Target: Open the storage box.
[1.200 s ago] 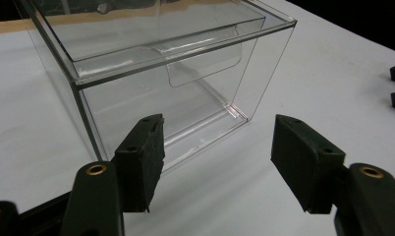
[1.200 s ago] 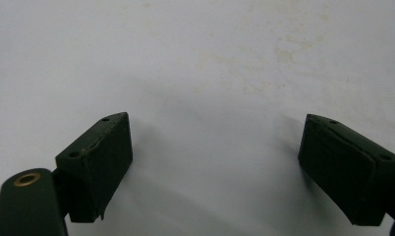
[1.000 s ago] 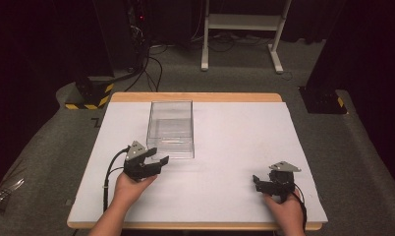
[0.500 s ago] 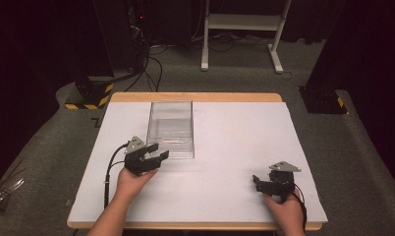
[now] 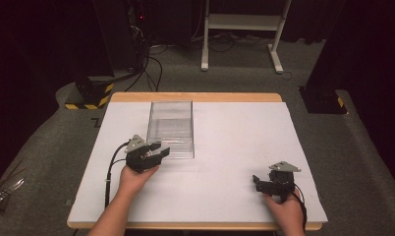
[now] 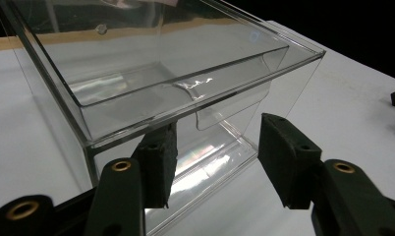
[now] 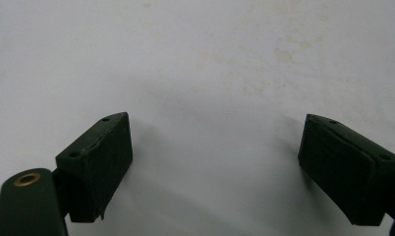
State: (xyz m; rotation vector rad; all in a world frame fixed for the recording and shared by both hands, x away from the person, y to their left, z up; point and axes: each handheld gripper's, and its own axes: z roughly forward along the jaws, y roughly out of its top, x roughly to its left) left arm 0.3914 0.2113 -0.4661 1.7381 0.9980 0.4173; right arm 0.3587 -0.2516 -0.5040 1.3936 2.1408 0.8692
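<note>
A clear plastic box (image 5: 170, 129) stands on the white counter (image 5: 235, 142), left of the middle and toward the far edge, its long side running away from the person. It is open at the top, and an inner clear tray sits in it just under the rim. In the left tool view the box (image 6: 151, 73) shows a near corner and its front wall, with a small curved cut-out at the middle of the tray's near lip.

The left tool (image 5: 155, 153) is at the near left corner of the box, held in the person's left hand (image 5: 136, 174), and its jaws point toward the box's front wall. In its own view the left tool (image 6: 215, 160) is spread open, nothing between the pads: the left pad lies just under the box's near rim, close against or touching the front wall, I cannot tell which, and the right pad stands apart in front of the lower part of the wall. A black cable (image 5: 111, 167) loops from this tool back along the forearm.

The right tool (image 5: 260, 183) is well apart from the box, near the right front corner of the counter, held in the right hand (image 5: 286, 209). In its own view the right tool (image 7: 215, 162) is wide open over bare white surface, holding nothing.

Beyond the counter lies grey carpet (image 5: 235, 78), with a white stand (image 5: 242, 22) and dark cables.
</note>
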